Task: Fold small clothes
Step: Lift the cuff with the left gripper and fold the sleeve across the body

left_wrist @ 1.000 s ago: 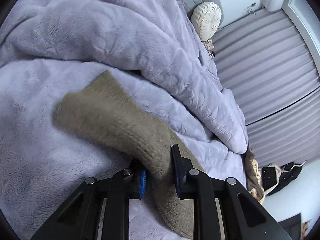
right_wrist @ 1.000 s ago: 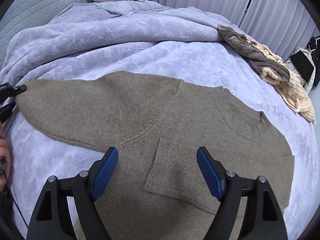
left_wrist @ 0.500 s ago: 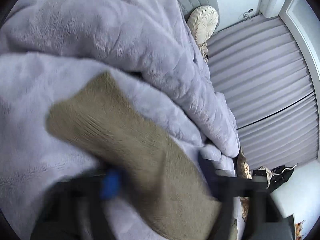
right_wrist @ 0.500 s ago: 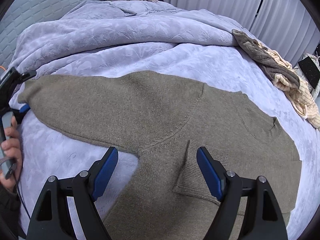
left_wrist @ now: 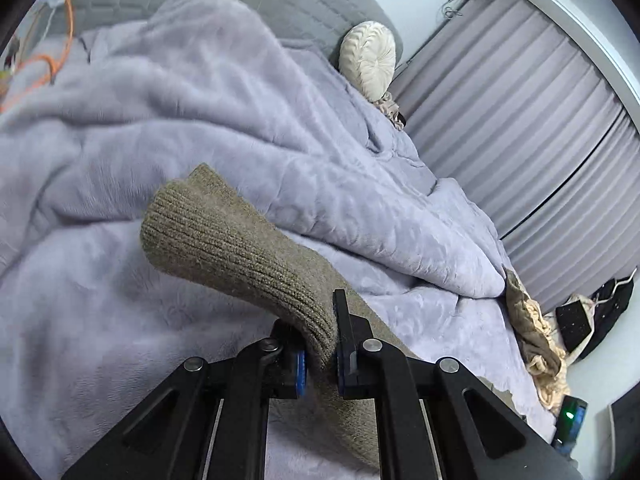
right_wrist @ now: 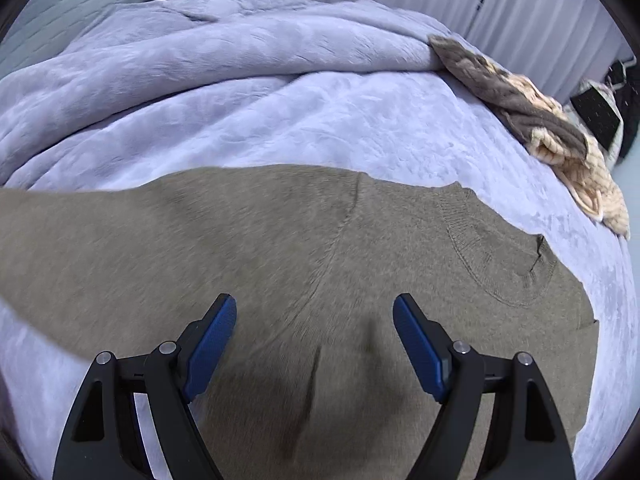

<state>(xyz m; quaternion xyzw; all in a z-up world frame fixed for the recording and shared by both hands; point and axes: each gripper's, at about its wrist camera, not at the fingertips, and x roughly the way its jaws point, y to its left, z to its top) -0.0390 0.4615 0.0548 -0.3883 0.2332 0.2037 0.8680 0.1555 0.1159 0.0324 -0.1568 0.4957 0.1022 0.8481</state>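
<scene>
Sleeve cuff (left_wrist: 224, 236): now raised off lavender blanket (left_wrist: 100, 320), left gripper (left_wrist: 320, 360) having just clenched on it for folding inward; right gripper (right_wrist: 314, 344) spread empty above sweater body (right_wrist: 280, 240)

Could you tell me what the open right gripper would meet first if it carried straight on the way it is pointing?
Most likely the olive-brown sweater spread on the lilac blanket: the right gripper points down at its chest area with nothing between. Depth is hard to judge.
</scene>
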